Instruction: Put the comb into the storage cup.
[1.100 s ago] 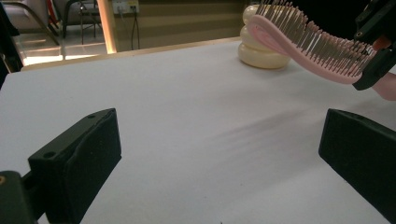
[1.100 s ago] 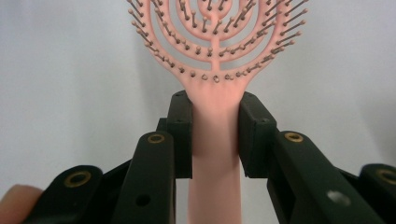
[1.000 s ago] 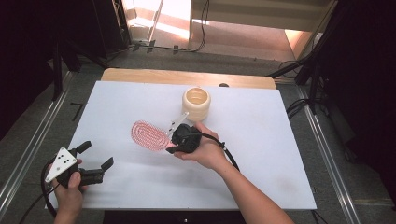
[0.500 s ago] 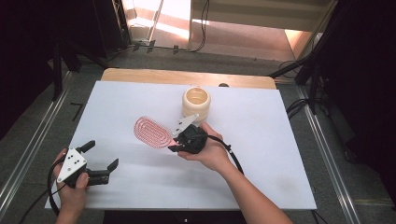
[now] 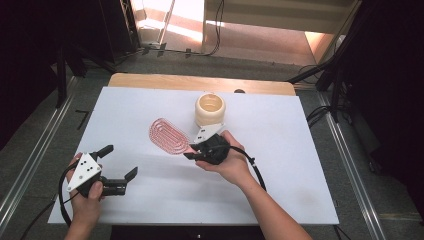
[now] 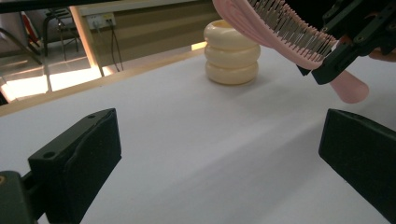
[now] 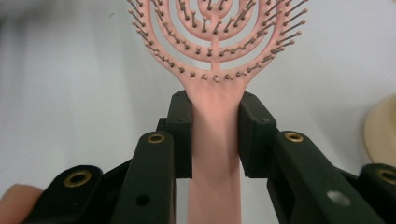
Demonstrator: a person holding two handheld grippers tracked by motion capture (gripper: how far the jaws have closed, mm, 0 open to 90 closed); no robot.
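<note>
Hairbrush point(image 5: 168, 135) handle is clamped in right claw point(image 7: 215, 135); keep it level toward cream holder point(image 5: 209, 109). Left claw point(image 5: 119, 163) gapes empty.

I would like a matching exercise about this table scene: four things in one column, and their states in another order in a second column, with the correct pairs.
Things:
1. pink hairbrush
2. cream ribbed holder
3. left gripper
4. right gripper

States:
A. jaws wide apart, nothing between them
B. standing upright on the white table
C. shut on a pink handle
D. held by its handle, lifted off the table

Pairs: 1-D, 2-B, 3-A, 4-C
</note>
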